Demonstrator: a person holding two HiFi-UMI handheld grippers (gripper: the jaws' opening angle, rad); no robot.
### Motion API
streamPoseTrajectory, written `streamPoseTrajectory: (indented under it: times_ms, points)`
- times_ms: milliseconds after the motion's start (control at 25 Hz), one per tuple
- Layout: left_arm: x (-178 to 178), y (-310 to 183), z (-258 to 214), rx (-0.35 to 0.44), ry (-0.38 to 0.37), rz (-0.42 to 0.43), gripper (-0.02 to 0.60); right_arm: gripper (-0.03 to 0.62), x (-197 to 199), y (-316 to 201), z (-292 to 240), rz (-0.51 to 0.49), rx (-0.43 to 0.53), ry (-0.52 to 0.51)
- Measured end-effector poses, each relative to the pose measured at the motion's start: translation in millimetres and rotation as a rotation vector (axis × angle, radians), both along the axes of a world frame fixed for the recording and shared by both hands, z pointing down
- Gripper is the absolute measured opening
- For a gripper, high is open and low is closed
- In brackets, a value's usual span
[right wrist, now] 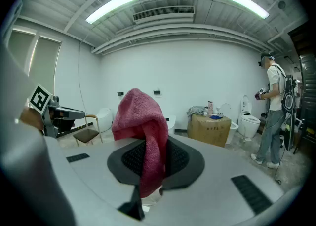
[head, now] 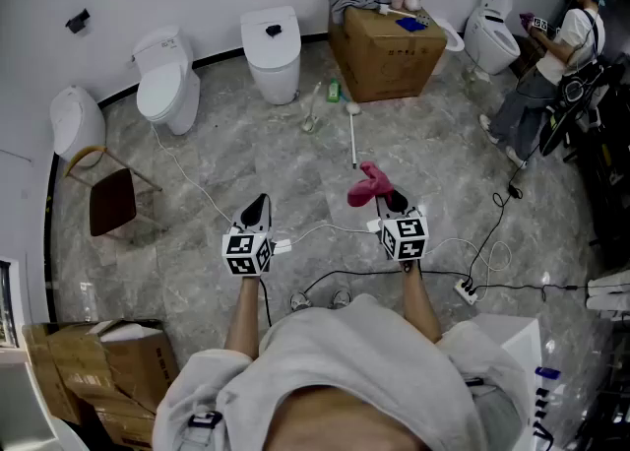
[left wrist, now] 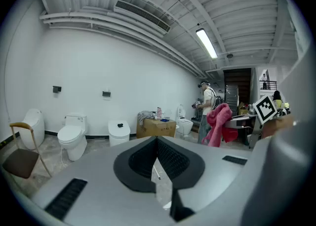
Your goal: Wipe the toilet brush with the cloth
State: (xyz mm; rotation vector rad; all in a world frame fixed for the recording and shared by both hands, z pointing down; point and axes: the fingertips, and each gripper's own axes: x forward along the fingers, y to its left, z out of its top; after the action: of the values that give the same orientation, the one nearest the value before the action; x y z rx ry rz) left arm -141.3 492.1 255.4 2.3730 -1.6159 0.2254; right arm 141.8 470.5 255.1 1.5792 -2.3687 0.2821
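Observation:
The toilet brush is white with a long thin handle and lies on the grey stone floor ahead of both grippers; a short piece of its handle shows below the left jaws. A pink cloth hangs bunched from my right gripper, which is shut on it. In the right gripper view the cloth drapes over the right gripper and hides the jaw tips. My left gripper is shut with nothing in it, held level with the right one; its jaws meet in the left gripper view. The cloth shows there at the right.
Toilets stand along the back wall, and a cardboard box with clutter on it sits behind the brush. A chair is at the left. A person stands at the far right. Cables and a power strip lie near my feet.

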Motion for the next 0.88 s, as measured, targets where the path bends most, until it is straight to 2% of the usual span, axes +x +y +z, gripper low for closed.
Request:
streamPoseTrajectory:
  times_ms: [320, 640, 880]
  points:
    - [-10.3, -2.3, 6.6, -0.007, 0.01, 0.025, 0.02, 0.064, -18.0, 2.3, 3.8, 0.009, -0.003, 0.014]
    - [-30.6, -16.2, 7.0, -0.002, 0.02, 0.063, 0.02, 0.064, -34.3, -3.2, -0.5, 0.061, 0.009, -0.01]
    - [-44.4, -25.5, 14.4, -0.009, 0.029, 0.1, 0.02, 0.064, -59.3, -9.0, 4.9, 0.064, 0.009, 0.001]
